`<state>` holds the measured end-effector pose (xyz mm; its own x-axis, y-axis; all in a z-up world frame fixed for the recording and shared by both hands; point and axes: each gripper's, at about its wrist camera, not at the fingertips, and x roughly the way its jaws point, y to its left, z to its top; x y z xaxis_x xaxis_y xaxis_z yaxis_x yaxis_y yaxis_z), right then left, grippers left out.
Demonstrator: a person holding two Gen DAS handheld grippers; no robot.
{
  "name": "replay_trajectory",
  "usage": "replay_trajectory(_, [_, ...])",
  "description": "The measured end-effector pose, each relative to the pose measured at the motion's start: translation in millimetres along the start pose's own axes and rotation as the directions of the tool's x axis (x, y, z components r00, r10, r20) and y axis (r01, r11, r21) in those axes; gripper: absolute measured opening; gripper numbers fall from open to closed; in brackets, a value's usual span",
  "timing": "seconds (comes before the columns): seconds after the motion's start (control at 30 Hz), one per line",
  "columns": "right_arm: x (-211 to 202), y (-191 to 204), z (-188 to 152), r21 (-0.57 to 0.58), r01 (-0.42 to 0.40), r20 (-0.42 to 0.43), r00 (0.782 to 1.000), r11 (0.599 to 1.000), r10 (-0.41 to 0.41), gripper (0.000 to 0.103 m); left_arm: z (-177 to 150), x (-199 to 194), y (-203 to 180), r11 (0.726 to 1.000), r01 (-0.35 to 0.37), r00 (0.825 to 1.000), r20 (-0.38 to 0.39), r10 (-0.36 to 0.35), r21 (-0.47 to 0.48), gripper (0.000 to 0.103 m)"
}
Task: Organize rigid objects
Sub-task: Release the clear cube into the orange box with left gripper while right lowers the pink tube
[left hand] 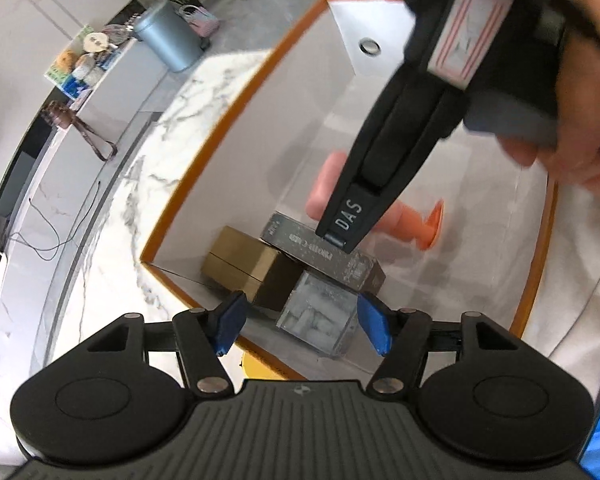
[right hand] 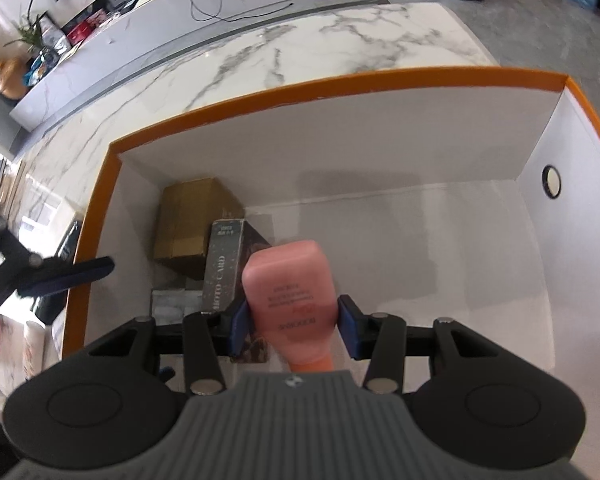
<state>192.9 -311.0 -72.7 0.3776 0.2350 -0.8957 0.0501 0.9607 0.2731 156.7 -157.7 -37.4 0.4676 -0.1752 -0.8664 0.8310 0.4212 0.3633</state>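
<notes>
The pink tube was clamped in the right gripper over the orange-rimmed box. The left gripper stood apart, empty, at the box's nine o'clock edge above the clear case.

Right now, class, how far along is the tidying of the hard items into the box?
Done: a gold box, a dark card box and a clear case lie in the orange-rimmed box. In hand: the right hand-held gripper clamps a pink tube above them. Left: setting it down.
</notes>
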Motion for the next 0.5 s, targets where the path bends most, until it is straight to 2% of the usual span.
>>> replay_trajectory(0.23, [7.6,0.5,6.3,0.067,0.013,0.005,1.0,0.998,-0.013,0.047,-1.1,-5.1,1.3,0.999,0.012,1.0,0.029,-0.011,-0.043,0.074])
replay_trajectory(0.5, [3.3,-0.1,3.9,0.067,0.001,0.014,1.0,0.998,-0.002,0.048,-4.1,-6.1,7.0,0.992,0.024,0.998,0.061,-0.017,-0.124,0.07])
